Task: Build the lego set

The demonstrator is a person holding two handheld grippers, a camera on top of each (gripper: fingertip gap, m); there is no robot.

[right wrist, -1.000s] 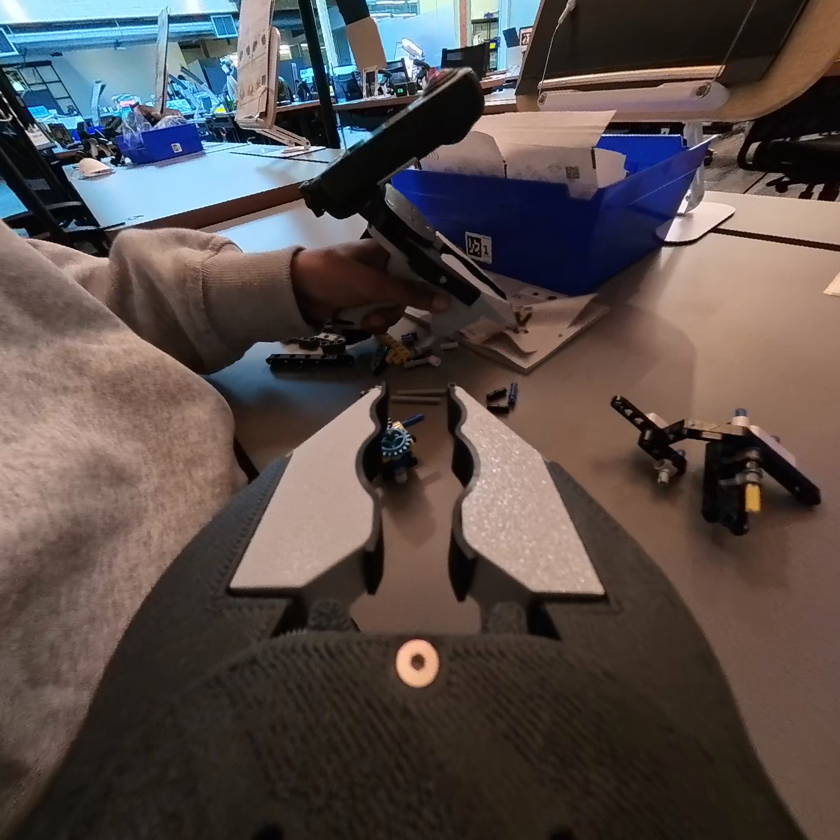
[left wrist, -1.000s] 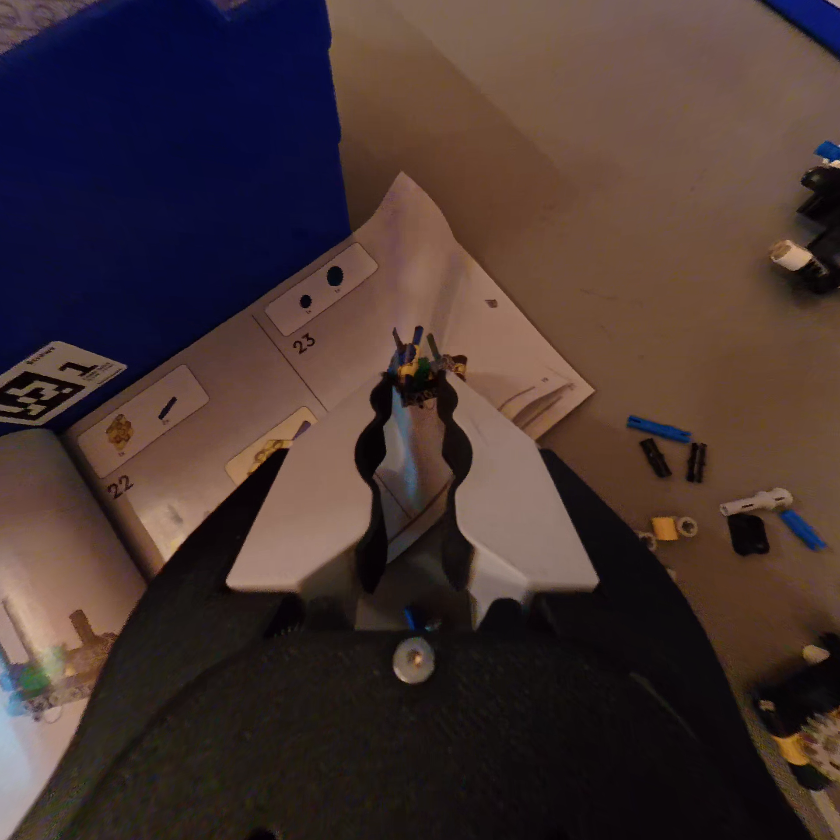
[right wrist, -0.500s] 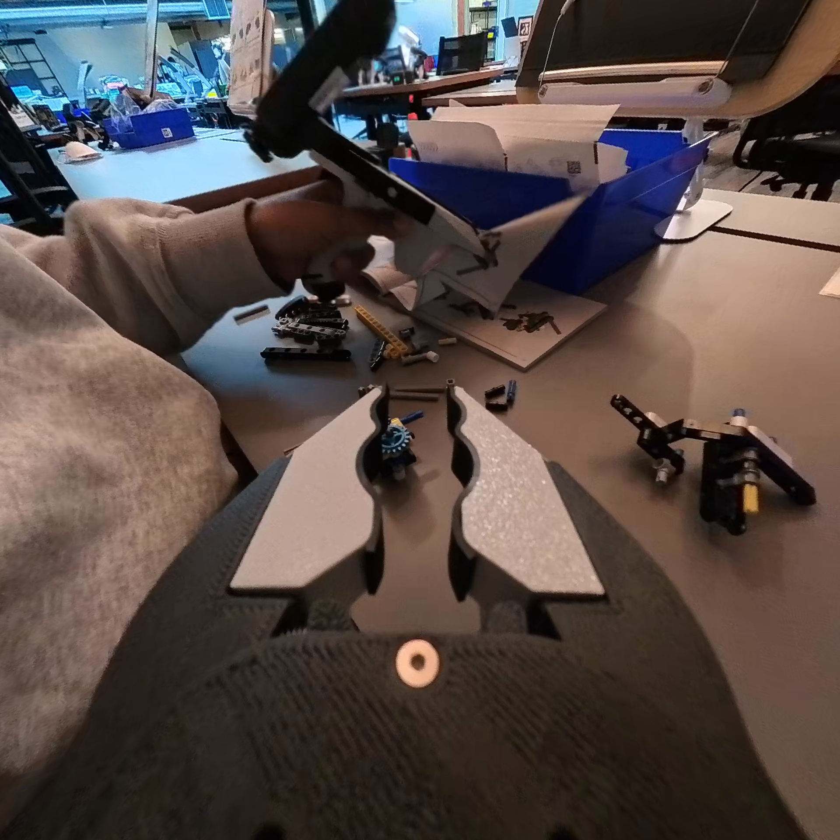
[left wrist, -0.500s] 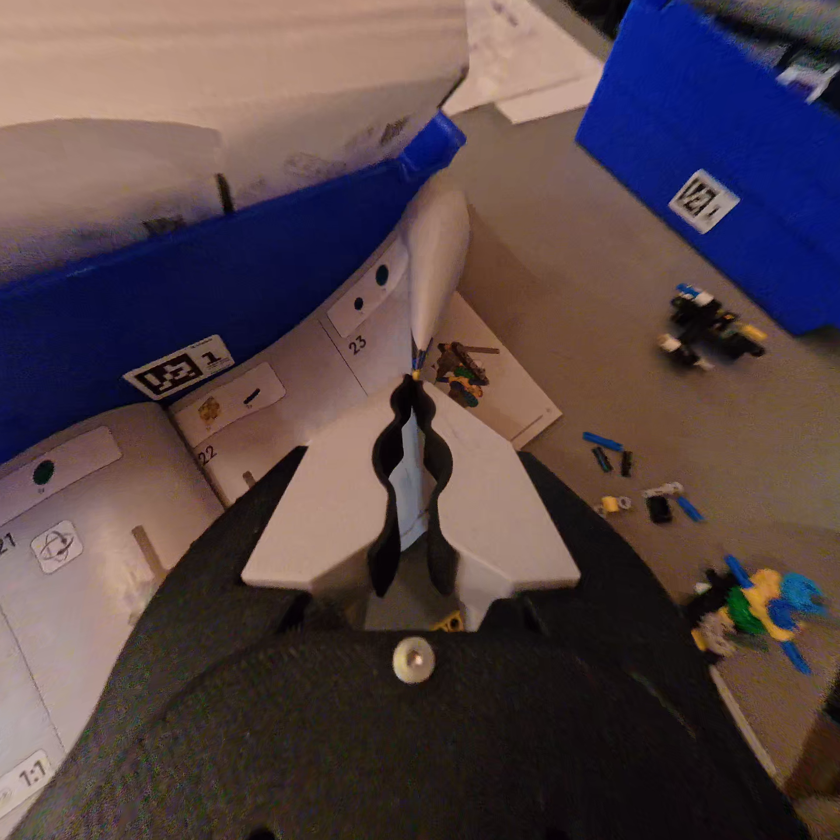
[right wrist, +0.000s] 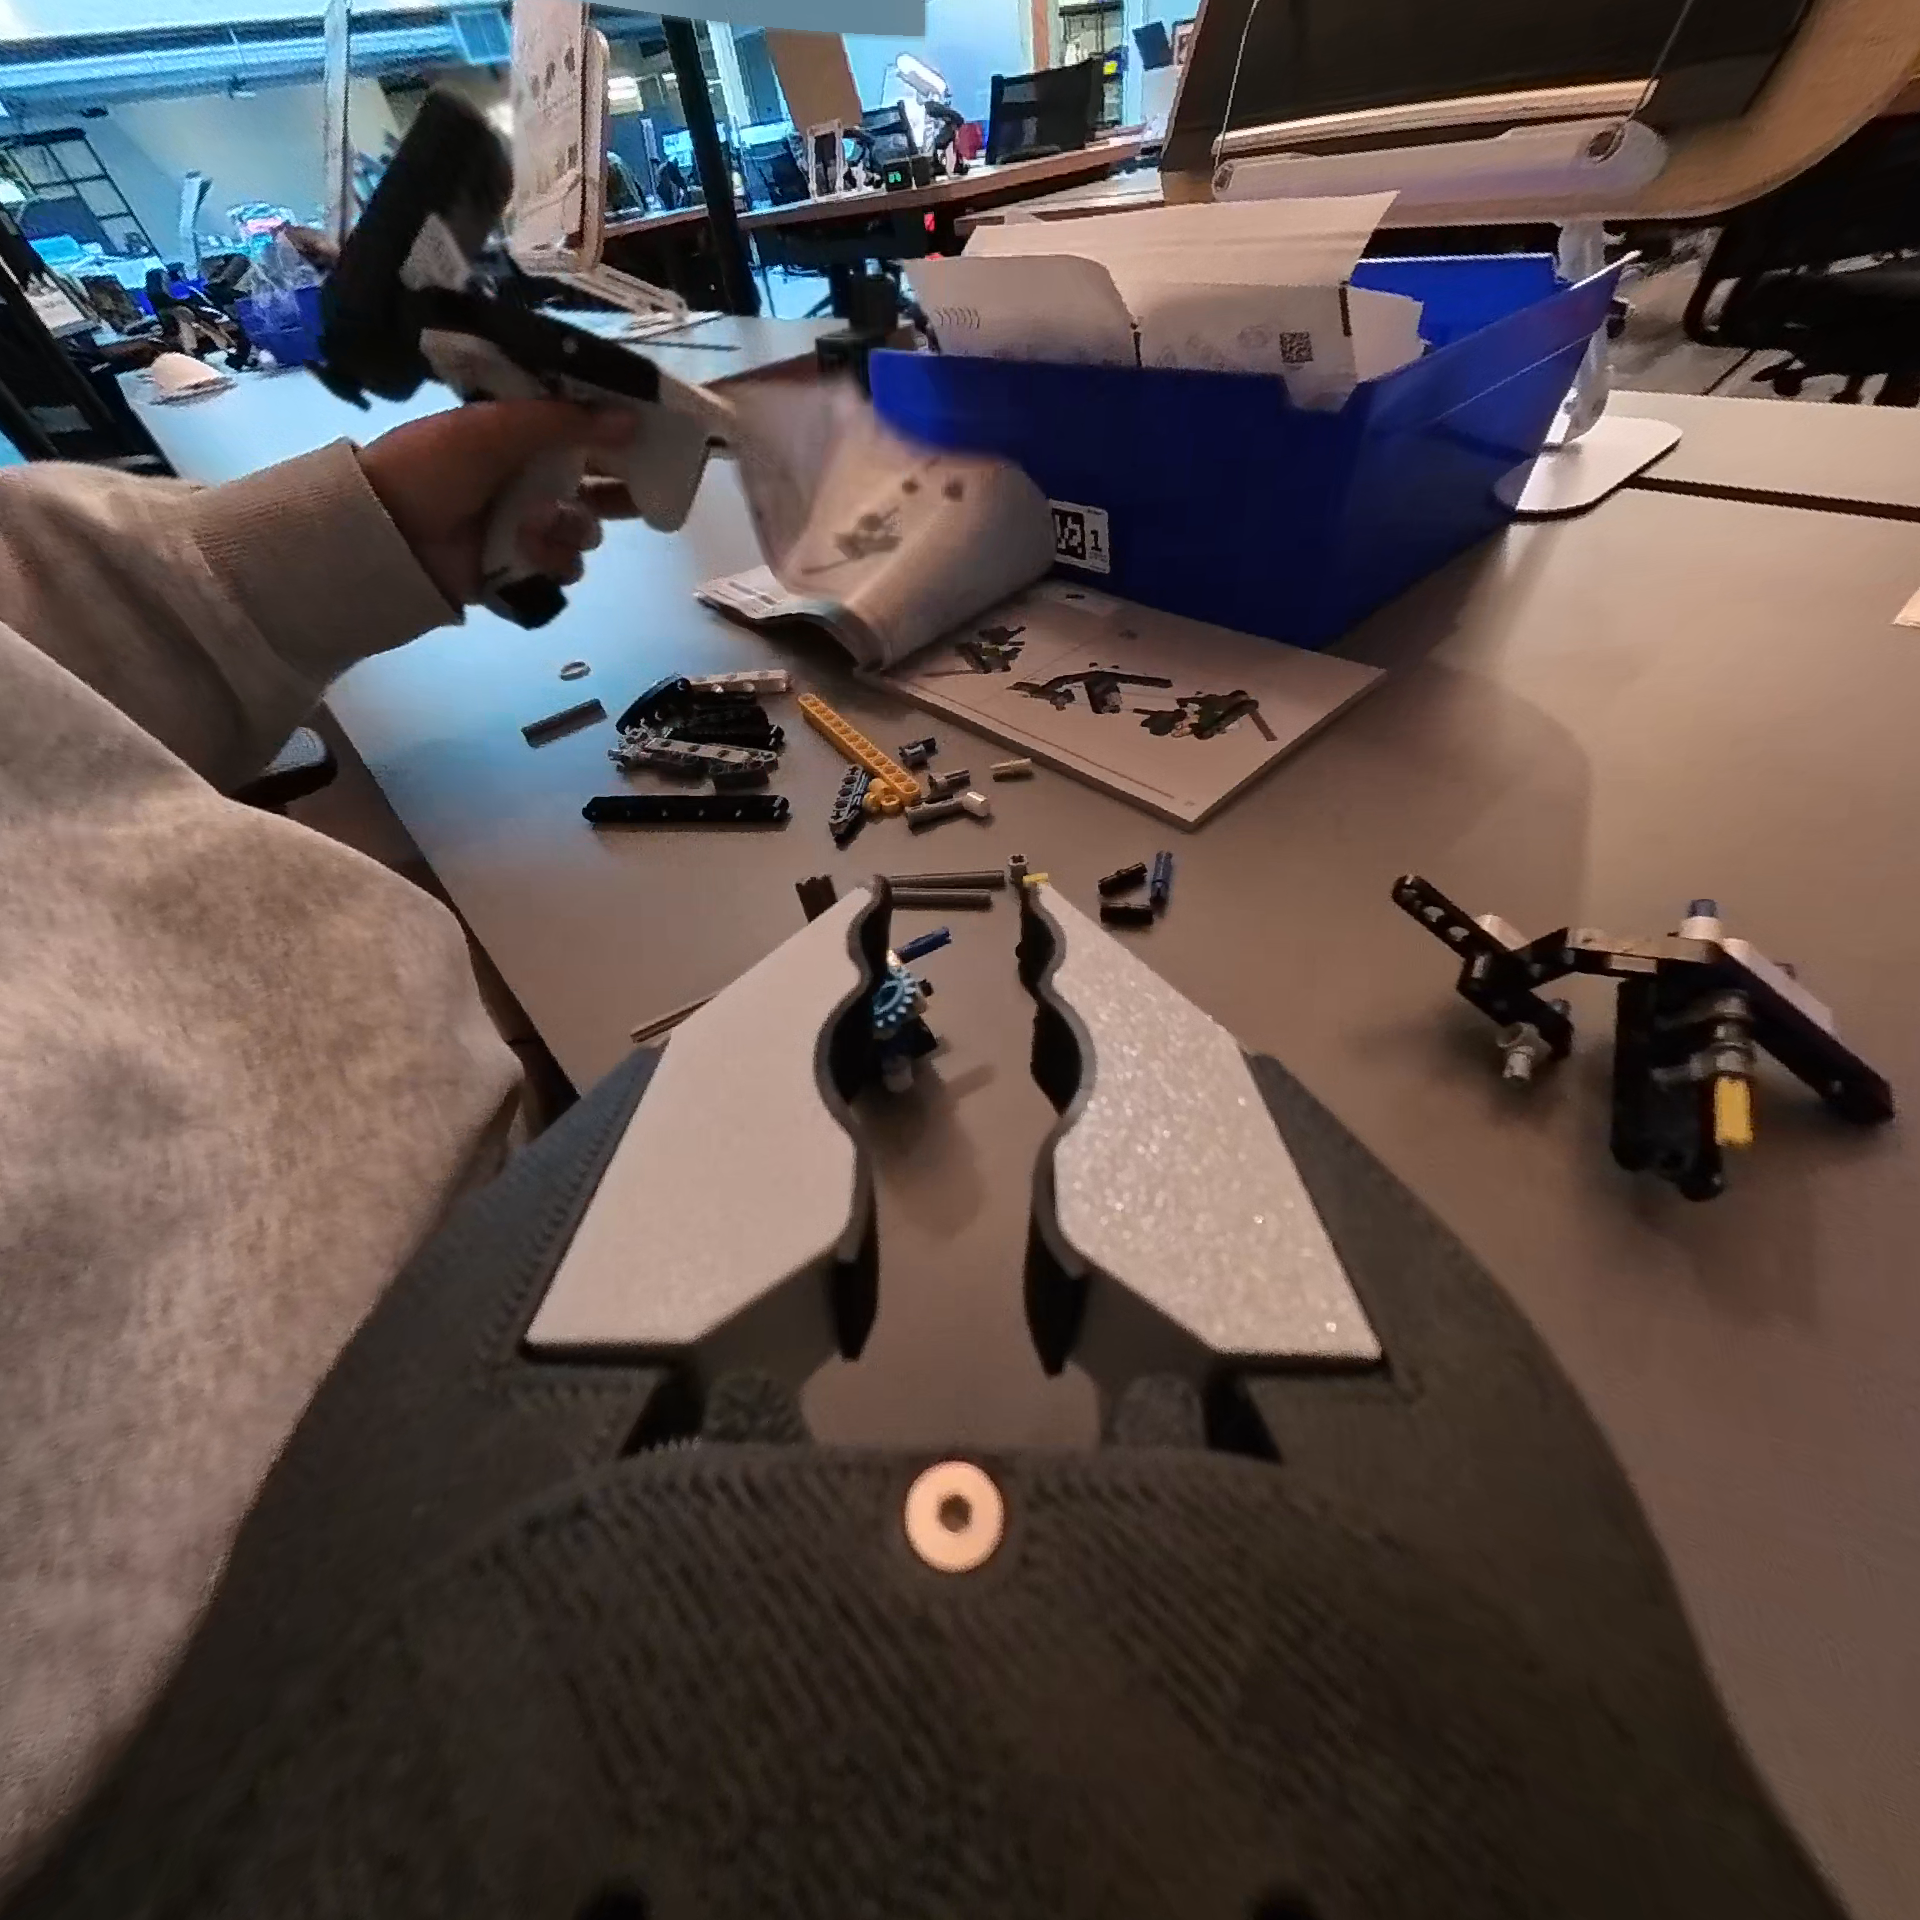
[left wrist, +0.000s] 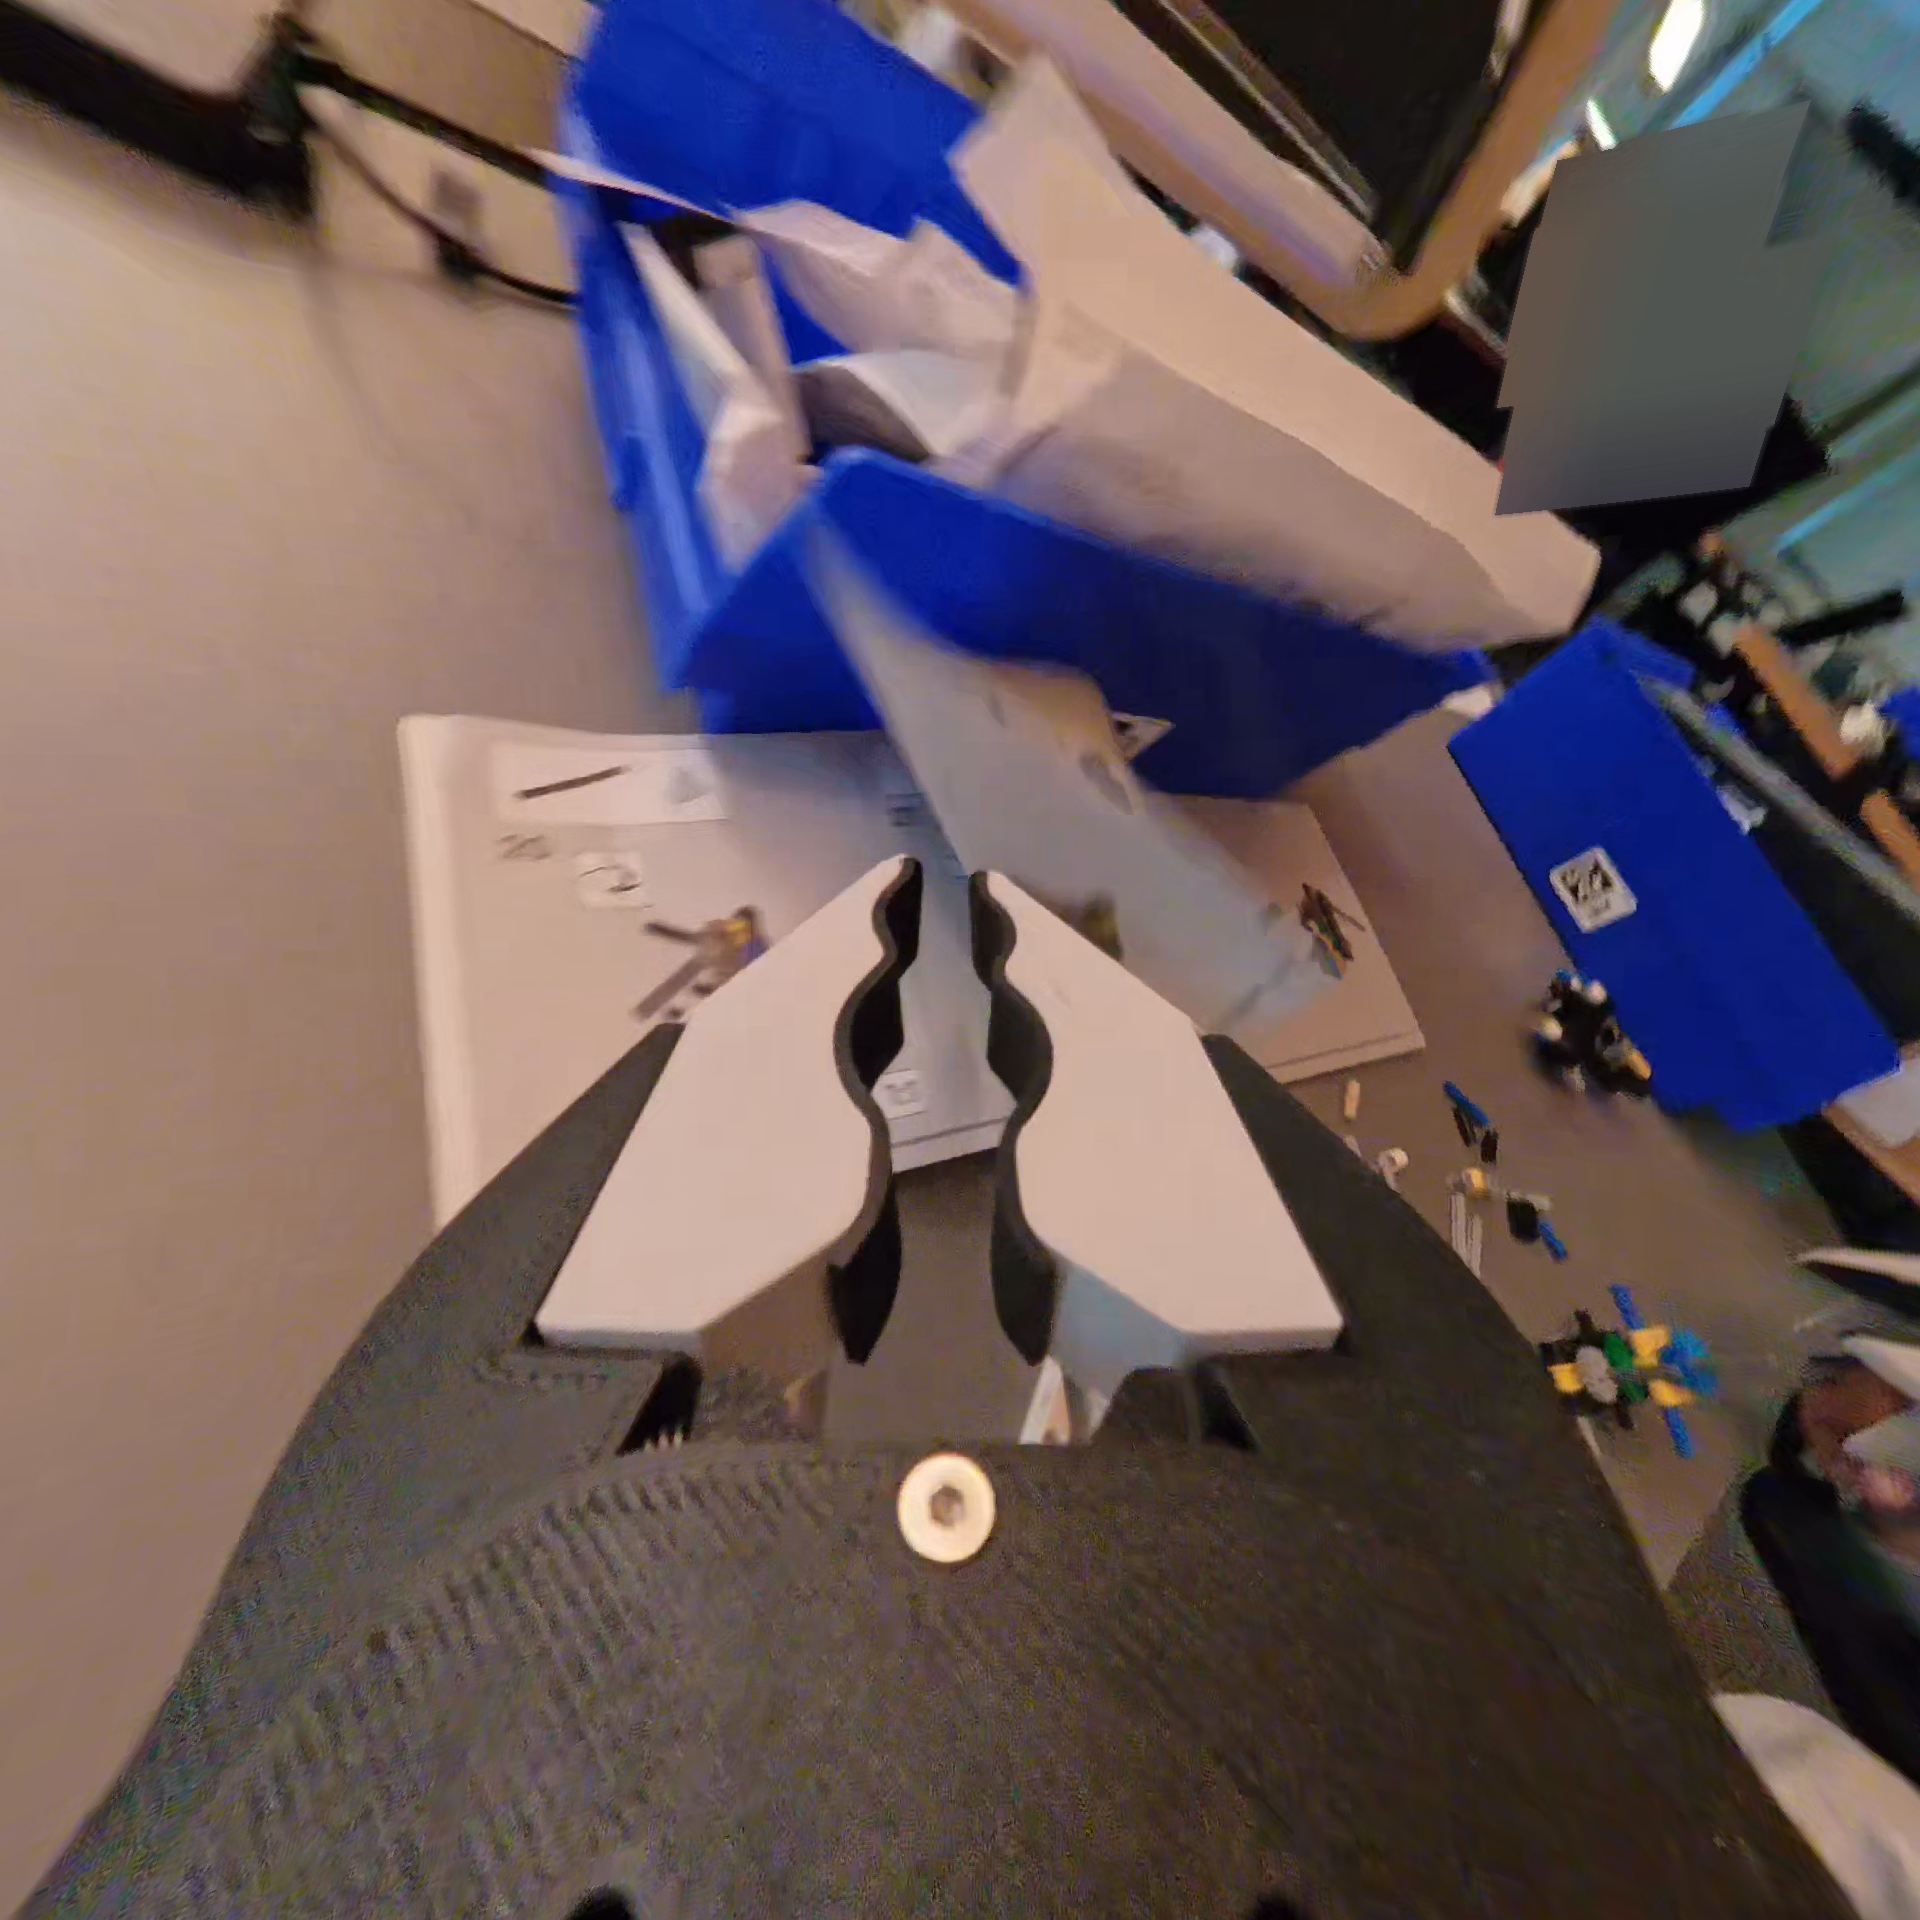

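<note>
The open paper instruction booklet (right wrist: 1122, 717) lies flat on the grey bench (right wrist: 1558, 748) ahead of both grippers, against the blue plastic bin (right wrist: 1247, 488) stuffed with white paper. One of its pages (right wrist: 883, 530) is lifted and curling in the air, its free edge just at the tip of the left gripper (right wrist: 727, 436); motion blur hides whether the tip touches it. In the left wrist view the left gripper (left wrist: 943, 873) shows its pale fingers (left wrist: 748, 1122) apart by a narrow slit with nothing pinched between them, the raised page (left wrist: 1049, 831) slanting just beyond the tips.

The right gripper (right wrist: 951, 899) hovers low over the bench with its fingers spread. Between them, close to the left-hand finger, a small dark blue gear assembly with a blue pin (right wrist: 899, 1013) sits on the bench, not gripped. Just past the tips lie loose dark grey axles (right wrist: 945, 883) and short black and blue pins (right wrist: 1132, 894). Farther ahead and to the left is a scatter of black and grey beams (right wrist: 696, 738) with a long yellow beam (right wrist: 857, 748). To the right of the right gripper stands a partly built black, grey and white model with a yellow pin (right wrist: 1683, 1029). A person's hand (right wrist: 488, 499) in a light grey sleeve (right wrist: 187, 582) holds the left gripper. A second blue bin (left wrist: 1662, 883) stands to the right in the left wrist view.
</note>
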